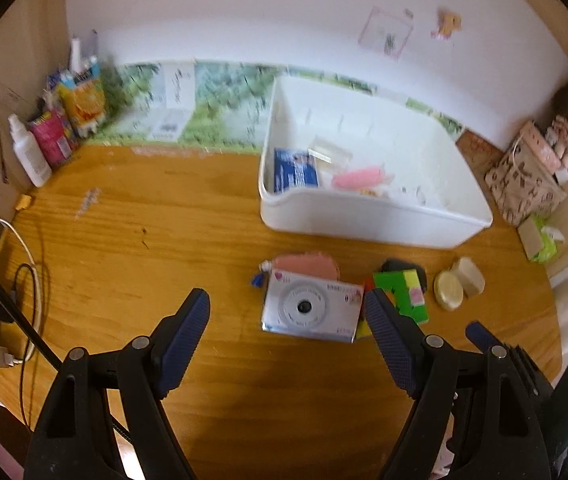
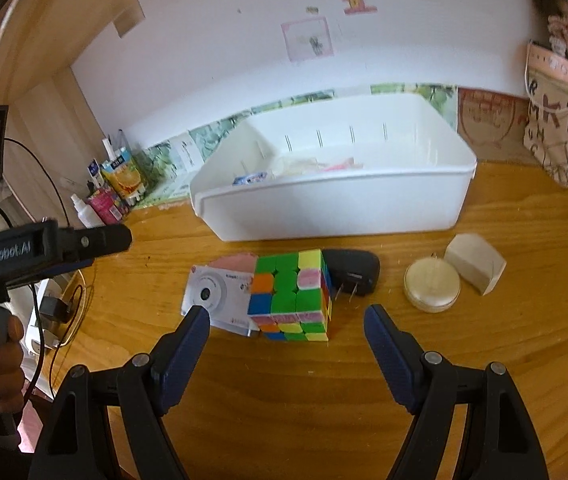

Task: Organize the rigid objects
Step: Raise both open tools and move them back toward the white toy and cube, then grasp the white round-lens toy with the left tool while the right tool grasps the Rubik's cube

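While a few bits already sit in the far bin [image 2: 324,204], the camera [image 1: 312,308], cube [image 2: 290,296], charger [image 2: 354,272] and tin [image 2: 432,286] wait on the near table [image 2: 484,360]. Both claws, left [image 1: 286,320] and right [image 2: 286,340], gape empty — most still to go!

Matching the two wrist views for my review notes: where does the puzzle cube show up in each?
Left wrist: the puzzle cube sits right of centre, partly hidden behind the left tool's right finger, beside the small camera.
Right wrist: the cube is near centre, ahead of the open right tool.
Shared landmark: the white bin behind it.
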### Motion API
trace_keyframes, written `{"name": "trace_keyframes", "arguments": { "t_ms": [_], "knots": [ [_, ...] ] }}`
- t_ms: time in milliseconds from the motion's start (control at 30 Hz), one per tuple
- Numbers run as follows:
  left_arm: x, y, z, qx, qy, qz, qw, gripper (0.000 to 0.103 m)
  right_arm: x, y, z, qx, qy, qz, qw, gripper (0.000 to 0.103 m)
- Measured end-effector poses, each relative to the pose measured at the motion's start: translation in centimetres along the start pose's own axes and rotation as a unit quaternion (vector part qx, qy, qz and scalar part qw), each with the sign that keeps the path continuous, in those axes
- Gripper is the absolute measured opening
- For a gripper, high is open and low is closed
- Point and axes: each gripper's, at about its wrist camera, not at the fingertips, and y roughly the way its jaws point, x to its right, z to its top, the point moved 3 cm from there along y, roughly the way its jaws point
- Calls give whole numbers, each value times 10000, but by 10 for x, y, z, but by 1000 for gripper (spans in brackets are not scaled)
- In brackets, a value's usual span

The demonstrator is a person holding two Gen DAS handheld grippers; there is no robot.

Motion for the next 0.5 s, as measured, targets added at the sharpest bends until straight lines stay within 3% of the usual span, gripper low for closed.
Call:
{"name": "trace_keyframes", "arguments": {
  "t_ms": [267, 500],
  "knots": [
    [-3, 32, -4, -799, -182, -183, 9965, 82, -5, 27, 3, -411, -165, -53, 9990, 80],
    [-14, 57, -10, -1435, -861, -311, 9854, 82, -10, 41, 6, -615, -511, -76, 9968, 80]
  ]
}}
